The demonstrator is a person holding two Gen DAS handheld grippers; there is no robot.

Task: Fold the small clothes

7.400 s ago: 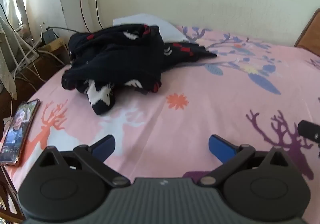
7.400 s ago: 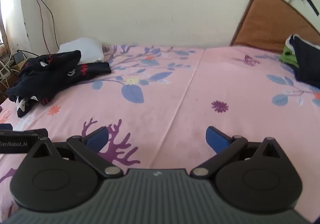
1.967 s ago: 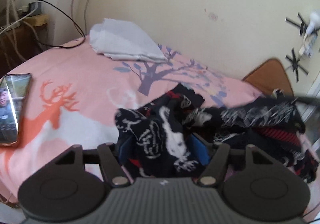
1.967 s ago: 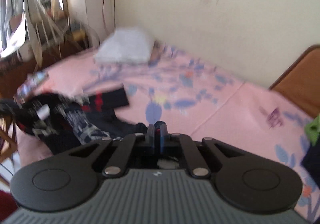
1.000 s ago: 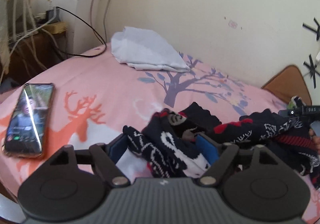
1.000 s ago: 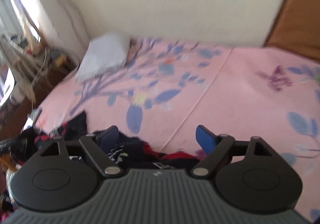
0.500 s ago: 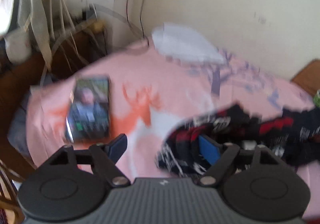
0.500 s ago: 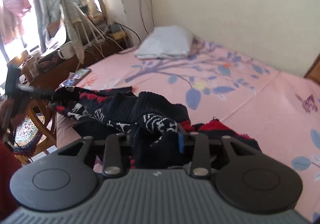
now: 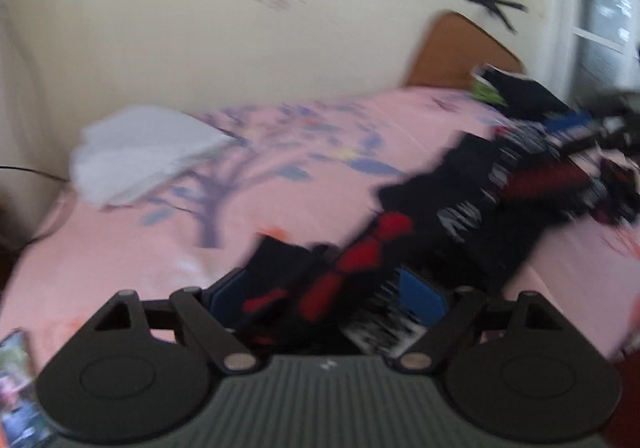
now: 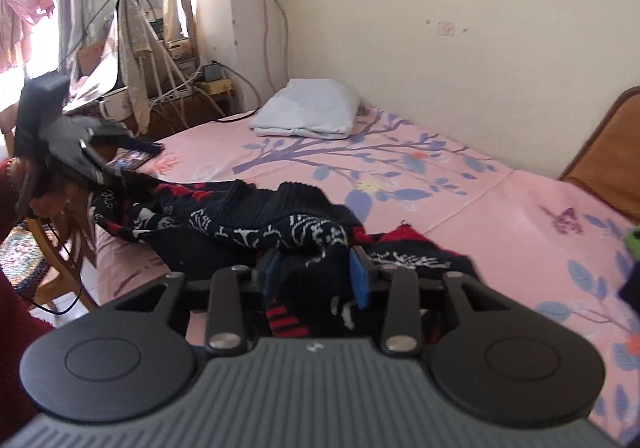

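Right wrist view: one dark sweater (image 10: 256, 224), now strung between my two hand-held grippers above the bed (image 10: 500, 208).
Seven seconds back it lay heaped. Right hand-held gripper (image 10: 316, 280), jaws just eased wider, pinches one end; left hand-held gripper (image 9: 326, 300), jaws widening, has the other end between its pads. One pillow (image 10: 308, 114), one phone (image 9: 18, 388).

The left gripper (image 9: 326, 298) points down over the bed's near edge, its jaws wide and just opening further, dark knit bunched between the blue pads (image 9: 422, 294). The right gripper (image 10: 314, 278), farther along that edge, has its jaws half-closed and easing apart, the same knit between its pads (image 10: 360, 282).
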